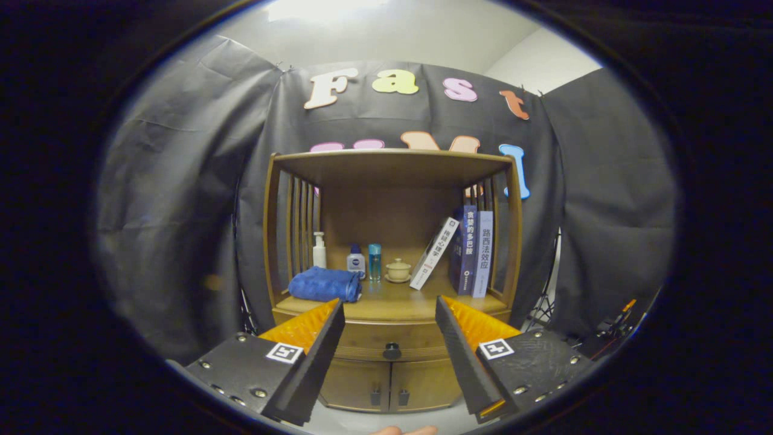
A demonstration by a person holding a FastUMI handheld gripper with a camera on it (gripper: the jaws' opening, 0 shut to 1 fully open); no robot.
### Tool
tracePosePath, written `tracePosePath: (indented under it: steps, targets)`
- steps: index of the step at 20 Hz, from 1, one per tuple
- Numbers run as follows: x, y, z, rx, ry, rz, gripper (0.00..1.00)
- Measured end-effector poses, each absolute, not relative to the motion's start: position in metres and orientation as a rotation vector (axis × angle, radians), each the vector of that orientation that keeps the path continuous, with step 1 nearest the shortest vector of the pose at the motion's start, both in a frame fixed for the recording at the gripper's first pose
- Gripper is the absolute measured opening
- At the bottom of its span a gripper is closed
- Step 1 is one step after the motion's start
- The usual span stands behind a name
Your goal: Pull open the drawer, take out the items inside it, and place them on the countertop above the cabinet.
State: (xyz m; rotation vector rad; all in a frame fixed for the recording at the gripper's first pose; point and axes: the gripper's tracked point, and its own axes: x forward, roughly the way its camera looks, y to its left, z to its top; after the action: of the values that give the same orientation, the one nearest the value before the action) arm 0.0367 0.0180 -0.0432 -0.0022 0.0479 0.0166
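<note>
A wooden cabinet (391,181) stands ahead against the dark cloth wall. Its drawer (386,339) is closed, with a round dark knob (392,350) at the front, between and just beyond my fingers. The countertop (398,302) lies above the drawer and is partly bare at its middle. My gripper (390,311) is open with nothing between its fingers (314,356), and it hangs some way in front of the cabinet. The drawer's contents are hidden.
On the countertop lie a folded blue towel (324,284), a white pump bottle (319,250), two small bottles (365,261), a small lidded pot (398,269) and three books (465,251). Two small doors (389,383) sit below the drawer. A fingertip (403,430) shows at the bottom.
</note>
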Motion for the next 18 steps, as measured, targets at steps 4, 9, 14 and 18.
tracePosePath:
  steps: [4,9,14,18]
  targets:
    - [0.068,0.017,-0.079,-0.044,0.096,-0.042,0.91]
    - [0.112,0.044,-0.143,0.023,0.199,0.043,0.9]
    - [0.148,0.024,-0.2,0.073,0.287,-0.01,0.88]
    - [0.177,0.013,-0.243,0.113,0.35,-0.037,0.85]
